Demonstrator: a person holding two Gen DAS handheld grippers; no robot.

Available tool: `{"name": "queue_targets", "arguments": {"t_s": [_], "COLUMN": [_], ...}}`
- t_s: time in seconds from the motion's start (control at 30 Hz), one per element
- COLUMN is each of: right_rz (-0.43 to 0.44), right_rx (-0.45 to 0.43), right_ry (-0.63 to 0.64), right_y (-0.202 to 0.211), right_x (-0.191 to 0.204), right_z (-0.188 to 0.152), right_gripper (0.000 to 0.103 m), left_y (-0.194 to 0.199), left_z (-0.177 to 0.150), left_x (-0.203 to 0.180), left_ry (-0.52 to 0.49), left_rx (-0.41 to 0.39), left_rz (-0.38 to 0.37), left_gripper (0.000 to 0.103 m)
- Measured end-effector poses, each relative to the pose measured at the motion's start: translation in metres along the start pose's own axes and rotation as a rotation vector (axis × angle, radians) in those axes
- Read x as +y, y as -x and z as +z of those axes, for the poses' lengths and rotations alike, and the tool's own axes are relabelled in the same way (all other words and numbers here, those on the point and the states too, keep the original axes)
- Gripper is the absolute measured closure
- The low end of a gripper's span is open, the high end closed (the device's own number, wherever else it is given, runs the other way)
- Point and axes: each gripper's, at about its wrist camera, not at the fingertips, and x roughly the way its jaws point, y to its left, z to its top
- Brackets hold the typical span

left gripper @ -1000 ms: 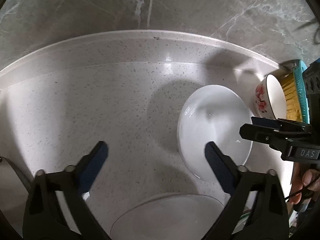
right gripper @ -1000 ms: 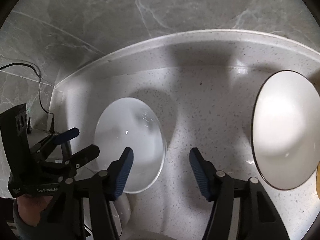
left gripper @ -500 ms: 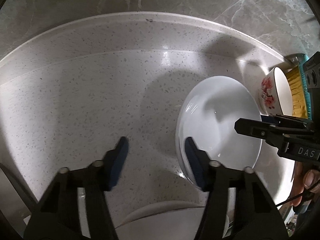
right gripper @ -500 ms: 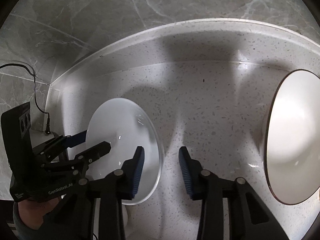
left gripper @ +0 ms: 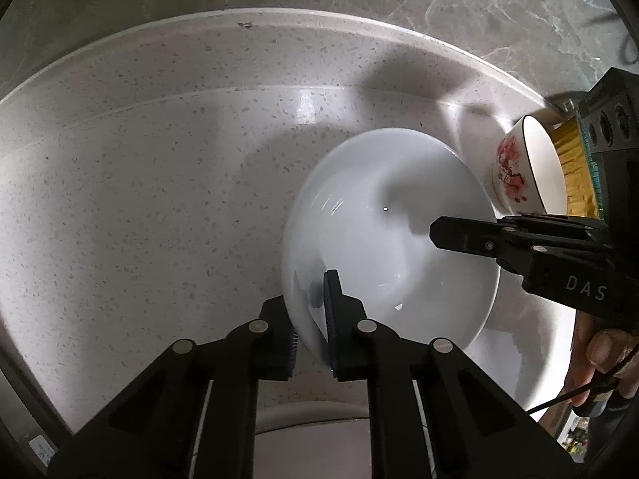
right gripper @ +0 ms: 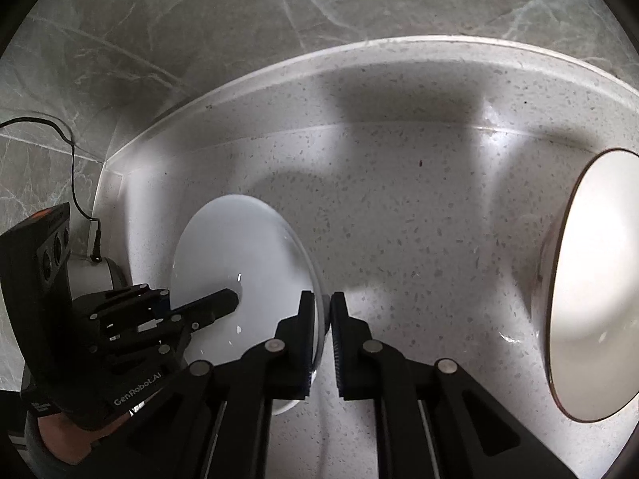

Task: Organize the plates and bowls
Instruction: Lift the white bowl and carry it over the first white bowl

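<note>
The speckled pale stone tabletop [left gripper: 151, 183] with its raised back lip carries everything, and the largest piece of crockery on it is the broad cream bowl with a thin dark rim [right gripper: 591, 291], lying at three o'clock in the right wrist view, well apart from the work. Next in size is the plain white glazed ceramic bowl [left gripper: 391, 239], sitting at about four o'clock of centre in the left wrist view with its mouth facing up; being round it has no long axis to speak of, so the only direction that counts is mouth up, foot down. It looks stiff, brittle and slick with glaze, moderately heavy for a rim pinch, so the thin rim is the sensible place to hold, with pads on both faces of the wall. That is how it is taken: the left tongs [left gripper: 309, 331] are closed on the rim at the bowl's seven o'clock edge, one pad inside and one outside, and the right tongs [right gripper: 322, 331] pinch the opposite rim (a two-sided hold should stop it swinging or slipping). Smallest, the white porcelain bowl with red flower print [left gripper: 523, 175] leans on its side at two o'clock, against a yellow and teal rack [left gripper: 579, 167], close beside the white bowl.
</note>
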Motion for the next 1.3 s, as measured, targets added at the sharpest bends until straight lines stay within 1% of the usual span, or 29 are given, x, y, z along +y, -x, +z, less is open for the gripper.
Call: {"name": "queue_targets", "arguments": {"t_s": [0.27, 0.33, 0.43, 0.53, 0.73, 0.87, 1.07, 1.3], "right_rz": [-0.014, -0.018, -0.008, 0.004, 0.013, 0.017, 0.040, 0.070], "right_rx": [-0.013, -0.014, -0.016, -0.018, -0.028, -0.033, -0.038, -0.025], "right_ry": [0.008, 0.011, 0.008, 0.002, 0.009, 0.033, 0.084, 0.154], "right_y": [0.002, 0.002, 0.004, 0.006, 0.015, 0.023, 0.033, 0.037], "right_x": [0.001, 0.001, 0.000, -0.002, 0.003, 0.013, 0.037, 0.069], "right_z": [0.000, -0.001, -0.001, -0.002, -0.001, -0.001, -0.009, -0.020], "right_gripper": [0.094, 0.095, 0.094, 0.094, 0.094, 0.094, 0.094, 0.093], "left_y": [0.007, 0.009, 0.010, 0.014, 0.029, 0.045, 0.075, 0.107], "left_z": [-0.003, -0.003, -0.003, -0.003, -0.004, -0.010, -0.027, -0.069], "left_x": [0.003, 0.005, 0.011, 0.011, 0.015, 0.017, 0.025, 0.040], "left_ry": [-0.015, -0.013, 0.002, -0.002, 0.008, 0.017, 0.042, 0.091], "left_rx": [-0.015, -0.019, -0.018, -0.020, -0.028, -0.044, -0.075, -0.105], "left_rz": [-0.005, -0.019, -0.044, -0.039, -0.049, -0.047, -0.039, -0.028], "left_gripper": [0.094, 0.094, 0.094, 0.094, 0.094, 0.094, 0.094, 0.094]}}
